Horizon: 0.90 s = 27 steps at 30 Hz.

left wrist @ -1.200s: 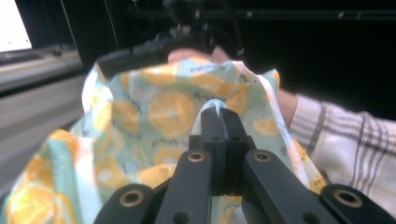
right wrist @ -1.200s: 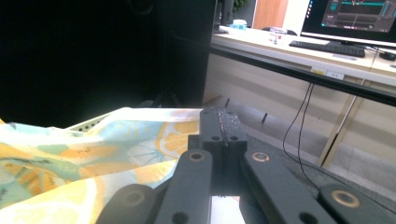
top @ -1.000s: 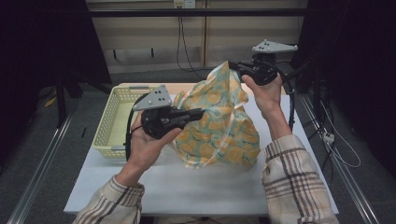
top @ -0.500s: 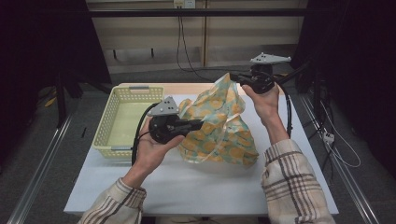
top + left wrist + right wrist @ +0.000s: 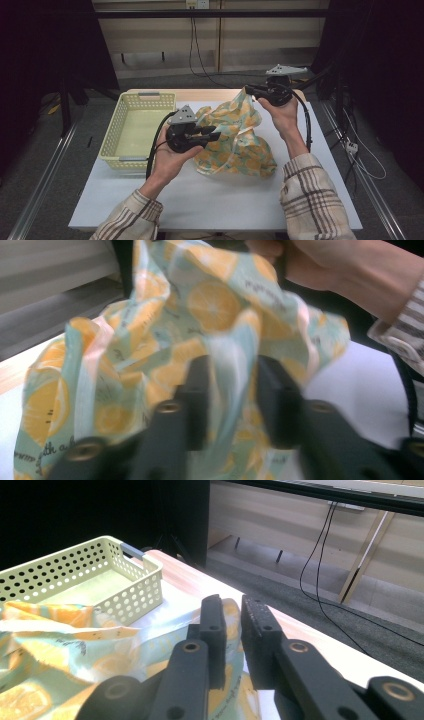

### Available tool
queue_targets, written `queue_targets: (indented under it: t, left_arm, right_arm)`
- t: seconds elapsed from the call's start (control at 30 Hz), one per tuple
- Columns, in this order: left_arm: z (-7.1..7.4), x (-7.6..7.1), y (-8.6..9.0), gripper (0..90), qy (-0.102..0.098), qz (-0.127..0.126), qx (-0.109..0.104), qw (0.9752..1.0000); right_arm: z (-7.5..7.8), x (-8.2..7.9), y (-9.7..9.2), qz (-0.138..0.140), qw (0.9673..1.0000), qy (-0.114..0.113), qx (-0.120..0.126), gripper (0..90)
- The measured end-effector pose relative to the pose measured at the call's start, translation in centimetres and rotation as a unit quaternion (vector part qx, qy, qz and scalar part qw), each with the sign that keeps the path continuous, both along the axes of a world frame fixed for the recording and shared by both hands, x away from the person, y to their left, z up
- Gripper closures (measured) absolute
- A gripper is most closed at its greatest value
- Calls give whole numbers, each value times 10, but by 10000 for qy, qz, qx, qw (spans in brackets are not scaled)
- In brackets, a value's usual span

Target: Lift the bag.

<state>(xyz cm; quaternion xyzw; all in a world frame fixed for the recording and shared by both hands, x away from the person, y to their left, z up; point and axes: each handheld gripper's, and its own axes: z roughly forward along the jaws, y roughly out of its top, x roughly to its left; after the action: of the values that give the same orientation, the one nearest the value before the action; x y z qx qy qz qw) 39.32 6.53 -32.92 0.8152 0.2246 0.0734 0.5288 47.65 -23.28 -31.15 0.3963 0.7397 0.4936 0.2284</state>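
The basket (image 5: 136,125), pale yellow-green and perforated, sits empty at the left of the white table (image 5: 220,200), just beside the cloth (image 5: 235,142).

The left gripper (image 5: 214,134) lies level at the cloth's left edge. Its jaws have just been opening: in the left gripper view a band of fabric (image 5: 225,370) runs between the 2 black jaws, which stand apart on either side and do not seem to press it.

The cloth, printed with orange slices on pale green, lies bunched at the table's middle, its far corner lifted.

The right gripper (image 5: 248,88) is at that raised corner. Its jaws have also just been opening, and in the right gripper view (image 5: 232,620) a narrow gap shows between them with fabric (image 5: 227,615) at the slot; whether they pinch it I cannot tell.

Likely risks: with both grips loosening, the lifted corner could drop and the cloth collapse into a heap, undoing any spreading or folding. A strap or fold could also snag on a jaw as it draws away, dragging the cloth toward the basket or the table's edge.

The table has a wooden strip along its far side. Beyond it are grey floor, a pale wall with hanging cables (image 5: 192,35), and dark curtains (image 5: 45,45) on both sides.
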Motion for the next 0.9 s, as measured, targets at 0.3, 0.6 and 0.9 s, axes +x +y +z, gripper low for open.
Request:
queue_targets:
  t: [0.3,0.6,0.9]
  left_arm:
    - [5,-4,8,343,-205,257,9,9995]
    - [5,0,22,107,-256,699,13,9972]
    - [-5,-5,40,54,-232,859,59,9960]
  right_arm:
    - [0,-6,2,28,10000,21,48,590]
    - [4,-21,-3,-55,10000,7,3,324]
    - [-8,-43,-13,-128,9998,100,-113,227]
